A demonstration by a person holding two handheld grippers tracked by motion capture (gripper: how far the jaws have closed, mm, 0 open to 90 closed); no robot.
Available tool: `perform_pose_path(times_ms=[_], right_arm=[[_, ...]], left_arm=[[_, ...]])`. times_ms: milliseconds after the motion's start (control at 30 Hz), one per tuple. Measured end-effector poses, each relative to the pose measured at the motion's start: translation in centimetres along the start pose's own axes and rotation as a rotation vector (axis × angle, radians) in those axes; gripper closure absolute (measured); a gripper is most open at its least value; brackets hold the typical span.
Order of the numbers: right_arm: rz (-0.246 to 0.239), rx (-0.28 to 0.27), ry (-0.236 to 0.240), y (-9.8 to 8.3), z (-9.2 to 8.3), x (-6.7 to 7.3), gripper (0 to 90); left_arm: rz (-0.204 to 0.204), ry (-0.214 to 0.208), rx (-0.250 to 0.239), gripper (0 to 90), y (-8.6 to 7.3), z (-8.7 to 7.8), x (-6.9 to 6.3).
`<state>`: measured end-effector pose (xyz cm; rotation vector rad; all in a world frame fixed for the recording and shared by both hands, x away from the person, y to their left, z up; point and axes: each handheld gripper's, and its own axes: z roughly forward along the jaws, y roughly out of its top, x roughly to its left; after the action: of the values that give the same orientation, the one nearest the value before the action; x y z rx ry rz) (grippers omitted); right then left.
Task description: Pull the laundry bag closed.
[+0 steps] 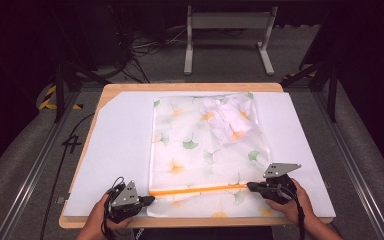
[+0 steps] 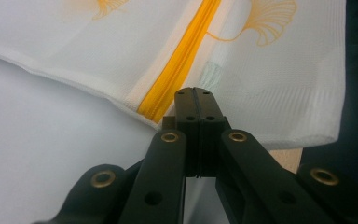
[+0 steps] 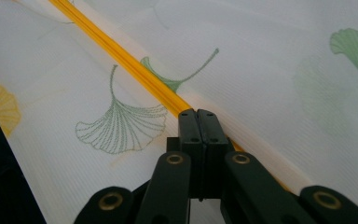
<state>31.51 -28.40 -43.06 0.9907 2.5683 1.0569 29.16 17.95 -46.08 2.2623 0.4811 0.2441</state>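
A white mesh bag (image 1: 205, 150) printed with ginkgo leaves lies flat on the white sheet. An orange zipper (image 1: 200, 189) runs across its near end. A crumpled white garment (image 1: 228, 120) sits inside the bag at its far right. My left gripper (image 1: 150, 199) is at the zipper's left end, its jaws pressed together on the bag's edge (image 2: 242, 116) beside the orange zipper (image 2: 182, 60). My right gripper (image 1: 249, 186) is at the right end of the visible zipper. Its jaws (image 3: 198, 114) are shut over the zipper (image 3: 121, 56), hiding what they pinch.
The white sheet (image 1: 115, 150) covers a wooden table (image 1: 190, 86) whose near edge runs just under my hands. A metal stand (image 1: 227, 30) and cables lie on the floor beyond the table. Dark rails flank both sides.
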Motion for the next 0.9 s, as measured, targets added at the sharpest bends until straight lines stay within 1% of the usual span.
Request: perform_pose_path(times_ms=[333, 367, 567, 633, 800, 900], right_arm=[[0.017, -0.002, -0.016, -0.7, -0.9, -0.7, 90.0], [0.015, -0.001, -0.024, -0.8, -1.1, -0.8, 90.0], [0.039, -0.002, -0.035, -1.5, -1.7, -1.4, 90.0], [0.05, -0.004, -0.031, -1.7, -1.8, -1.6, 90.0], [0.044, 0.003, -0.042, -2.0, -1.9, -1.6, 90.0], [0.052, 0.001, -0.045, -2.1, -2.1, -1.8, 90.0]], left_arm=[[-0.001, -0.002, -0.001, 90.0, 0.0, 0.0, 0.0], [-0.002, -0.002, -0.002, 90.0, 0.0, 0.0, 0.0], [-0.003, -0.003, -0.002, 90.0, 0.0, 0.0, 0.1], [-0.003, -0.002, -0.003, 90.0, 0.0, 0.0, 0.1], [-0.006, -0.004, -0.002, 90.0, 0.0, 0.0, 0.1], [-0.006, -0.002, -0.001, 90.0, -0.1, 0.0, 0.1]])
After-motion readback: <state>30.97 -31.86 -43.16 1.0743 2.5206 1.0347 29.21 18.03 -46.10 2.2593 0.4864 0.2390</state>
